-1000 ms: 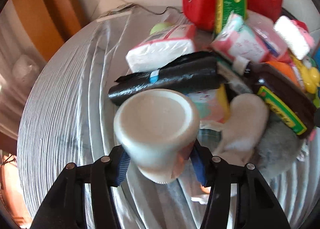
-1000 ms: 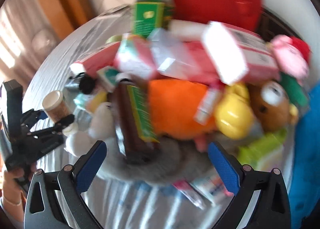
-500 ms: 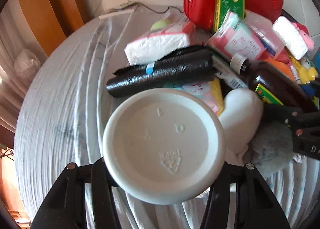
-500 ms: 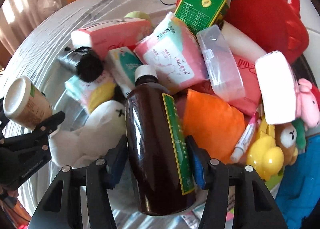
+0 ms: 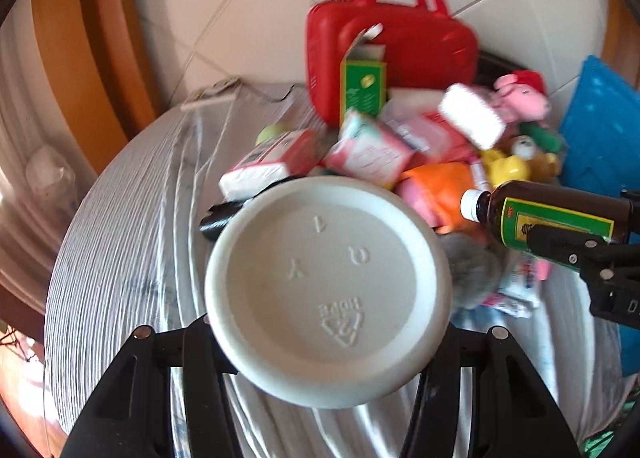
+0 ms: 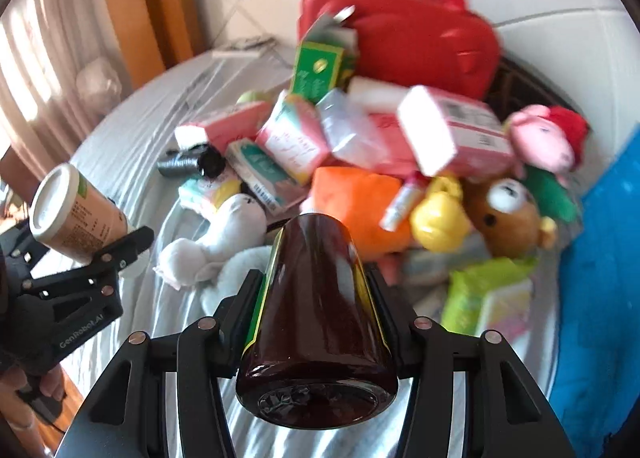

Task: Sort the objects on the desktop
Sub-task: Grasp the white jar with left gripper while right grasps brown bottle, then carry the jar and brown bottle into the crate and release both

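Observation:
My left gripper is shut on a beige cylindrical jar, whose white base fills the left wrist view; the jar also shows in the right wrist view, lifted off the table. My right gripper is shut on a dark brown glass bottle with a green and yellow label, held above the cloth; it shows in the left wrist view with its white cap pointing left. A heap of mixed items lies beyond both grippers.
A round table under a white cloth carries the heap: red carry case, green box, pink tissue packs, orange plush, yellow duck, bear plush, black bag roll. A blue board stands right.
Both grippers have lifted and pulled back from the heap. The brown bottle has risen off the pile in my right gripper and tipped base toward the camera. The jar stays held.

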`<move>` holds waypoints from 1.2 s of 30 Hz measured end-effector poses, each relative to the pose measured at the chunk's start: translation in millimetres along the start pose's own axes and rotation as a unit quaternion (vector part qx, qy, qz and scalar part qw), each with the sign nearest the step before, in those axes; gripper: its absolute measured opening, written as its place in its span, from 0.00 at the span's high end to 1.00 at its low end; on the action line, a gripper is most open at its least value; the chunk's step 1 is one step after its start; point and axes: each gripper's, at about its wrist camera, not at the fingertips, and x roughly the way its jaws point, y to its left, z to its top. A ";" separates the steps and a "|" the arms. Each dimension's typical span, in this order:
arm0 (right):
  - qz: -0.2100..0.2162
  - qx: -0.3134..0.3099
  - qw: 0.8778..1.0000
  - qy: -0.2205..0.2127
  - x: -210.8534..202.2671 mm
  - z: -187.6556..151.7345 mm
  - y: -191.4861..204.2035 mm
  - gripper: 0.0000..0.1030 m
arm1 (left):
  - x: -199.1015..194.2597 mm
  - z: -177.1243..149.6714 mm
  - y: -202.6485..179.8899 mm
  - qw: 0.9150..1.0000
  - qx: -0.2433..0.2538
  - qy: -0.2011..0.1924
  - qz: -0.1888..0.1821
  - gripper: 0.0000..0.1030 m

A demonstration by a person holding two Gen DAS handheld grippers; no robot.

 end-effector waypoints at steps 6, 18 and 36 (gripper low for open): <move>-0.028 0.040 0.995 -0.083 -84.5 -24.1 -23.3 0.50 | -48.0 9.9 -44.2 0.998 0.033 -0.051 -0.028 0.49; -0.135 0.137 0.953 -0.233 -264.6 -100.6 -117.1 0.50 | -151.1 43.5 -195.7 0.970 0.126 -0.150 -0.142 0.49; -0.311 0.291 0.869 -0.253 -388.4 -252.3 -284.7 0.50 | -251.5 58.1 -448.1 0.894 0.256 -0.190 -0.316 0.49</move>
